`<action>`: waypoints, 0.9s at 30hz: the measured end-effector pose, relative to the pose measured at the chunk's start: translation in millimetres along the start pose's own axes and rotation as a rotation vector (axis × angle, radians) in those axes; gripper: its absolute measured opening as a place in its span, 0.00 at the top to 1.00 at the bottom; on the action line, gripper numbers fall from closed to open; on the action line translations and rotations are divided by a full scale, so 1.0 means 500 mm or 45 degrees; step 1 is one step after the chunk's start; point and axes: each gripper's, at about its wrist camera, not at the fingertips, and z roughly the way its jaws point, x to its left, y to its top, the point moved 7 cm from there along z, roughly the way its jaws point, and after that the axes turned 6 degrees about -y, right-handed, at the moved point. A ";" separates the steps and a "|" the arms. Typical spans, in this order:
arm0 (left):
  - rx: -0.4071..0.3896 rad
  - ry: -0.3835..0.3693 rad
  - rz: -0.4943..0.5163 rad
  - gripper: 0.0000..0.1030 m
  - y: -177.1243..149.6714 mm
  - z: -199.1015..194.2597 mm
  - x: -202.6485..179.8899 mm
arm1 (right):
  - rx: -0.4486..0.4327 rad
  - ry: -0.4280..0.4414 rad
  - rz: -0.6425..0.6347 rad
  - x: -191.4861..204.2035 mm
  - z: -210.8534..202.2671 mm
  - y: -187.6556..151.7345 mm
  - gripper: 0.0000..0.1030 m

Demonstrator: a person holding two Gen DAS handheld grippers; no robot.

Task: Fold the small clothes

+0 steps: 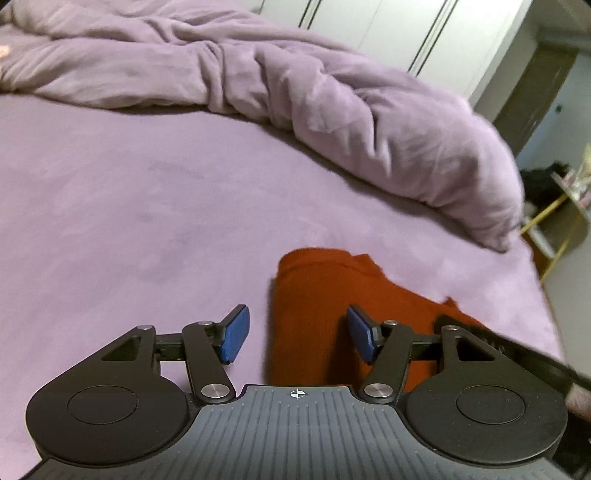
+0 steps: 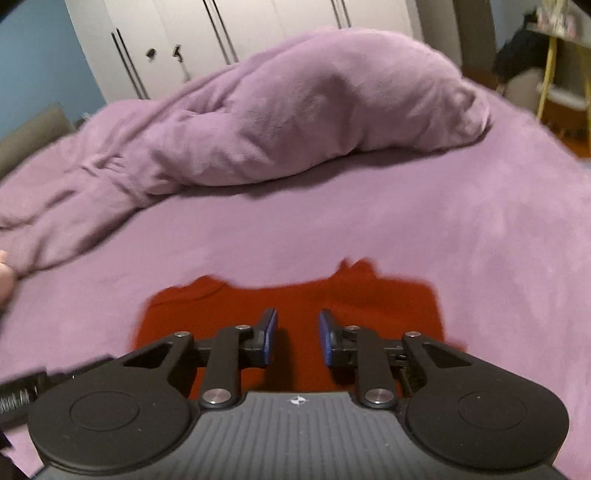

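- On the bed [image 2: 443,229], near its front edge, lies the red garment [image 2: 295,299], spread flat with an uneven far hem.
- It looks soft, thin and light, perhaps ribbed knit; it will likely drape and slide on the fleecy sheet, so a corner or hem edge seems the best hold.
- Right gripper [image 2: 297,336] hangs over the garment's middle, jaws parted, nothing between them.
- Left gripper [image 1: 297,334] sits wide open above the garment's left edge [image 1: 280,295], also empty.
- Right view shows the garment's full width; left view shows only its left part, plus the other tool's dark edge at the right.
- Beyond lies a bunched duvet [image 1: 332,110]; a wardrobe [image 2: 258,33] stands behind.
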 end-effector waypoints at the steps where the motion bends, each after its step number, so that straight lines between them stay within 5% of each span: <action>1: -0.002 0.013 0.033 0.36 -0.005 0.015 -0.008 | -0.033 -0.021 -0.030 -0.010 0.014 -0.008 0.96; 5: -0.023 0.078 0.173 0.22 -0.039 0.073 -0.028 | -0.172 0.004 -0.018 -0.031 0.029 -0.032 0.98; 12: 0.008 0.056 0.141 0.14 -0.038 0.084 -0.018 | -0.193 0.057 0.095 -0.059 0.032 -0.024 1.00; 21: 0.031 -0.053 0.217 0.14 -0.075 -0.045 -0.015 | -0.323 0.025 -0.018 -0.082 -0.134 -0.142 0.90; 24: 0.070 -0.098 0.234 0.15 -0.104 -0.086 -0.021 | -0.281 0.020 0.013 -0.120 -0.197 -0.185 0.89; 26: 0.091 -0.108 0.252 0.15 -0.128 -0.107 -0.022 | -0.202 -0.021 0.040 -0.147 -0.231 -0.215 0.62; 27: 0.099 -0.106 0.257 0.15 -0.141 -0.116 -0.022 | -0.190 -0.040 0.047 -0.157 -0.246 -0.228 0.59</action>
